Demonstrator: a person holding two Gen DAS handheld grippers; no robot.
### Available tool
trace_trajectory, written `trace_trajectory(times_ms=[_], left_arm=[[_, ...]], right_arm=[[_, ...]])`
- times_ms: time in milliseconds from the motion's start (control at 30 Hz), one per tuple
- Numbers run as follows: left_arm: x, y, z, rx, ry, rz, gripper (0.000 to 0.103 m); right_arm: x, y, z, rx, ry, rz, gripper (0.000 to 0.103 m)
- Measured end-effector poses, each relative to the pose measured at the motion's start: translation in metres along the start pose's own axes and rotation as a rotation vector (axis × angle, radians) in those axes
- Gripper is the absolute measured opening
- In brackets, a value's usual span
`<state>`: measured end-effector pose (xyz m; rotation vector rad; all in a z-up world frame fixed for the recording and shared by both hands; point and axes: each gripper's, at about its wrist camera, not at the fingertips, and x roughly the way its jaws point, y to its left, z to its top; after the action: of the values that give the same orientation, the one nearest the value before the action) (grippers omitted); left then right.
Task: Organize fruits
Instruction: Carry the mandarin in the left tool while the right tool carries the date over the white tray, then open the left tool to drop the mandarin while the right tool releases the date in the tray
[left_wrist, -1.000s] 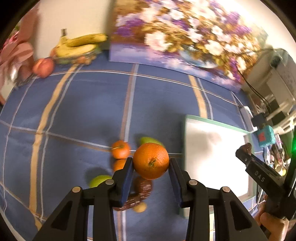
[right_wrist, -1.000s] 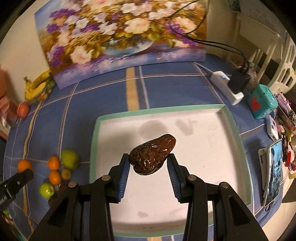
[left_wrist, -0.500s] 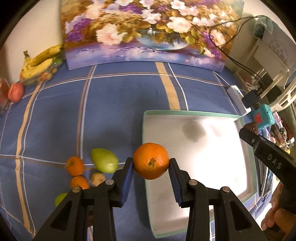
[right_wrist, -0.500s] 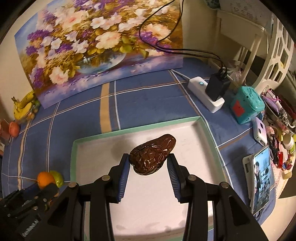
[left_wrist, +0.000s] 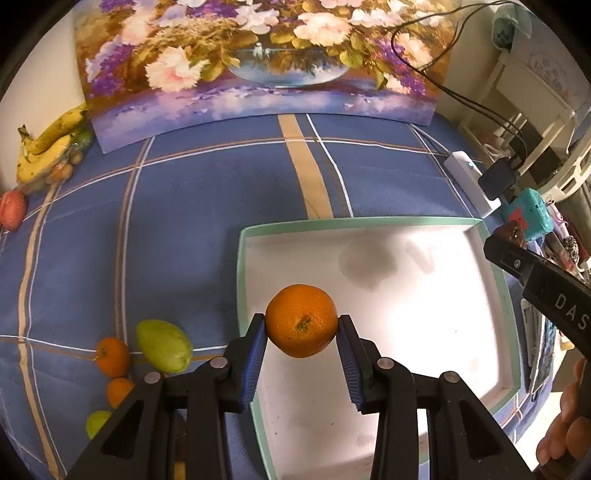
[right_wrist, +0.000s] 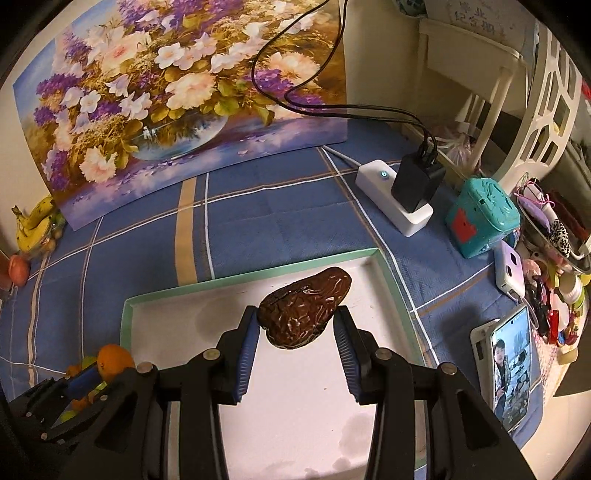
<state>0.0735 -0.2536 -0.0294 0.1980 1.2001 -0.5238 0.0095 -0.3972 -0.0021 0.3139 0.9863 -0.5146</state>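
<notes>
Left gripper (left_wrist: 301, 334) is clutching the orange (left_wrist: 301, 325) over the tray (left_wrist: 369, 221); right gripper (right_wrist: 295, 325) is pinching a wrinkled brown date (right_wrist: 304, 306) above it.

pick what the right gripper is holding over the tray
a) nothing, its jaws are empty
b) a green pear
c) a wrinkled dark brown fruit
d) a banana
c: in the right wrist view the right gripper has its blue pads pressed on a wrinkled dark brown fruit above the white tray, while the orange sits in the left gripper.
</notes>
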Motion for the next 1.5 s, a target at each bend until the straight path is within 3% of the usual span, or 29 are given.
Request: trace_trajectory(times_ms=[500, 700, 1200, 1500], left_arm=[[0.031, -0.005, 0.001, 0.024, 0.045, 0.001, 0.041], [0.047, -0.006, -0.005, 0.032, 0.074, 0.011, 0.041], [0.05, -0.011, -0.005, 0.048, 0.07, 0.023, 0.041], [0.044, -0.013, -0.002, 0.068, 0.055, 0.027, 0.049]], right_arm=[[0.026, -0.016, 0.003, 0.02, 0.043, -0.011, 0.043], [0.056, -0.017, -0.006, 0.017, 0.116, -0.028, 0.043], [0.081, -0.008, -0.021, -0.016, 0.188, -0.067, 0.043], [0.082, -0.005, -0.022, -0.024, 0.19, -0.07, 0.043]])
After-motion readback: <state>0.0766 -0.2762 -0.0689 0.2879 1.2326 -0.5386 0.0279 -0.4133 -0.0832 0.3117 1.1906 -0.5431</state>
